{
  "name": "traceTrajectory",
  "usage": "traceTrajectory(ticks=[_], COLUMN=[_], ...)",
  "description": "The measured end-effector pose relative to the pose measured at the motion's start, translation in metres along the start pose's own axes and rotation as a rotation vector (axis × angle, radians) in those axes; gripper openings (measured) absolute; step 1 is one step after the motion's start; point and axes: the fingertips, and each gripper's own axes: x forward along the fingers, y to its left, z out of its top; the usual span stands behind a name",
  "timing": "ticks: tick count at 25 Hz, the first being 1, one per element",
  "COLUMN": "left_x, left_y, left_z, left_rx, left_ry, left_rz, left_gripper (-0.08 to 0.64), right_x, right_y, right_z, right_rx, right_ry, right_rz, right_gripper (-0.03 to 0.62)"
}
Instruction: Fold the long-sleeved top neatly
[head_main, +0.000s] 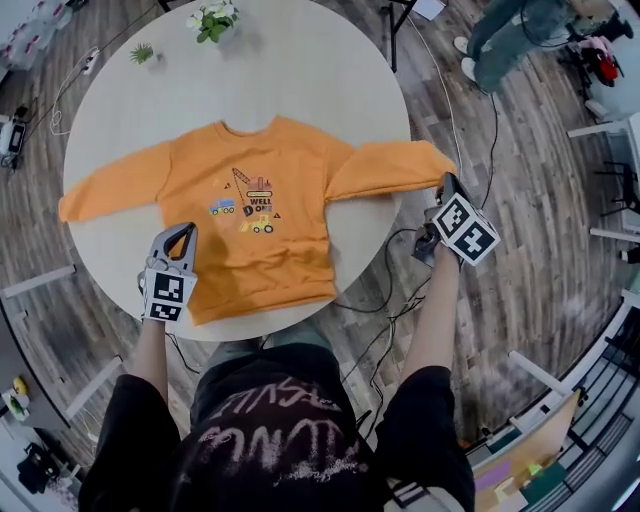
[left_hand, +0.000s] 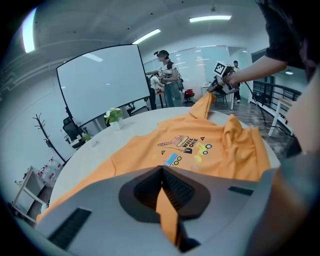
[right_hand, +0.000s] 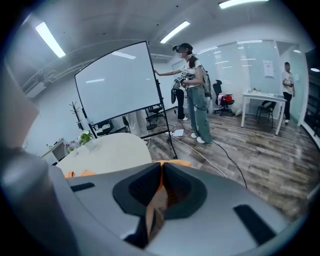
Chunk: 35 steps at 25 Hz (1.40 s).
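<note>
one top, one round table, two claws: left claw, right claw; two plants.

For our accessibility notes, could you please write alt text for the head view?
An orange long-sleeved top lies spread, print up, on a round white table. The left gripper is shut on the top's lower side, the right gripper on a sleeve cuff beyond the table's edge.

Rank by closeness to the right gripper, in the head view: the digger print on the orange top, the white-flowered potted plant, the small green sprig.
1. Digger print, mid-table on the top.
2. White-flowered potted plant, far edge of the table.
3. Small green sprig, far edge, leftmost.
</note>
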Motion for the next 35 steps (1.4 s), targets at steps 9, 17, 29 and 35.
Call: traceTrajectory(ticks=[9, 17, 29, 35], left_x=[0.006, -0.01, -0.085, -0.115], left_y=[-0.027, -0.038, -0.079, -0.101], left_z=[-0.012, -0.02, -0.06, -0.093], left_rx=[0.067, 0.055, 0.155, 0.232], left_ry=[0.042, 0.0, -0.085, -0.069], left_rz=[-0.043, -0.049, -0.121, -0.171], left_gripper=[0.009, 0.009, 0.009, 0.011], right_x=[-0.021, -0.058, -0.183, -0.222], right_y=[-0.064, -0.033, 0.104, 0.142], right_z=[-0.09, -0.119, -0.173, -0.212], right_rx=[0.082, -0.027, -0.543, -0.786], right_ry=[0.108, 0.111, -0.038, -0.018], right_rz=[-0.102, -0.053, 0.127, 0.188], right_gripper=[0.058, 0.146, 0.006, 0.011])
